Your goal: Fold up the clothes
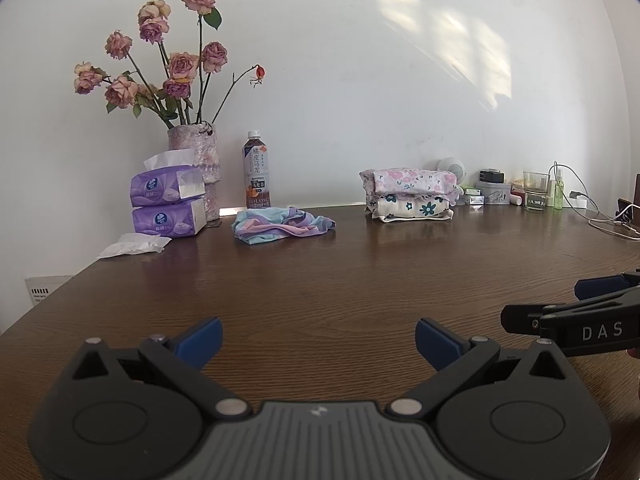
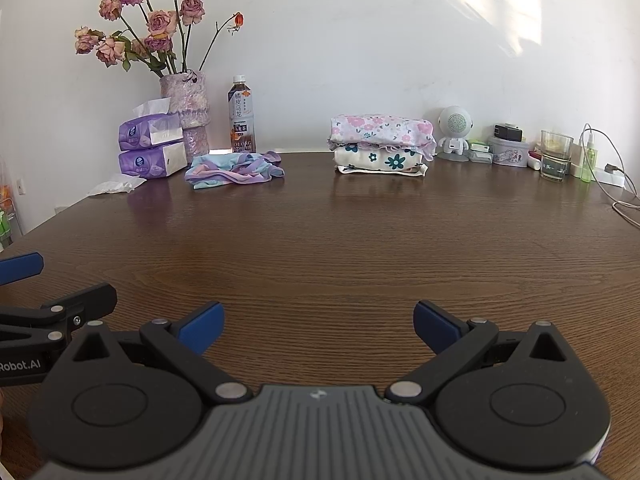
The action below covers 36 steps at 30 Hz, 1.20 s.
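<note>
Both my left claw (image 1: 319, 340) and right claw (image 2: 319, 322) gape empty over bare table (image 2: 340, 248); I'd reach far ahead-left, pinching the crumpled, probably thin garment (image 2: 234, 169) by separate edges.

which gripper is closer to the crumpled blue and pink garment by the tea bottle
Left, though only slightly. The left gripper sits at the near table edge, with the crumpled garment far ahead, just left of centre. The right gripper is beside it, further right, equally far back.

vase of roses (image 1: 194, 148), two tissue packs (image 1: 168, 204), tea bottle (image 1: 256, 172) and glass (image 1: 536, 190) along the wall
</note>
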Each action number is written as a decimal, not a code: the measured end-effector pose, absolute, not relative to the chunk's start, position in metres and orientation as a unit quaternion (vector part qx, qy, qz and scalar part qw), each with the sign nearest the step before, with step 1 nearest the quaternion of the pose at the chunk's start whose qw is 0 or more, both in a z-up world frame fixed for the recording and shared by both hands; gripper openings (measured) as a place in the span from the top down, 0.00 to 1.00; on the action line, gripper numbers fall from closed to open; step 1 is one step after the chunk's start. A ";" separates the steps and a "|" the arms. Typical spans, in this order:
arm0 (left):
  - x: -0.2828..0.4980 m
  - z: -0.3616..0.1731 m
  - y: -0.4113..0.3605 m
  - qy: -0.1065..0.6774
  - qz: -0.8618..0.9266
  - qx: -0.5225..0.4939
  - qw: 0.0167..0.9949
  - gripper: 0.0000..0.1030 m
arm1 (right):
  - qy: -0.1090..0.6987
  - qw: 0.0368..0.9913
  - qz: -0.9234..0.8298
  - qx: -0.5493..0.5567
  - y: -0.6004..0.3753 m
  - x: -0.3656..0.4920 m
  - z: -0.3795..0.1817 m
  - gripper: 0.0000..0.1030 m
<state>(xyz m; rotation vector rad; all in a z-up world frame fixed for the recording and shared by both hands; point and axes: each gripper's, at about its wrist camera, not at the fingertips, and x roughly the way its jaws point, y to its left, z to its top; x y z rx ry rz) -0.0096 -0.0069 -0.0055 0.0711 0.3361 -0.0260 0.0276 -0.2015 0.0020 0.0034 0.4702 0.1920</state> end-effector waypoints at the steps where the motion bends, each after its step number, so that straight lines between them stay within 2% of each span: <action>1: -0.010 -0.005 -0.007 0.167 -0.013 0.035 0.985 0.00 | 0.233 0.968 0.095 0.002 -0.201 0.028 0.002 0.00; 36: -0.011 -0.006 -0.008 0.163 -0.001 0.035 0.986 0.00 | 0.236 0.967 0.097 0.007 -0.202 0.029 0.000 0.00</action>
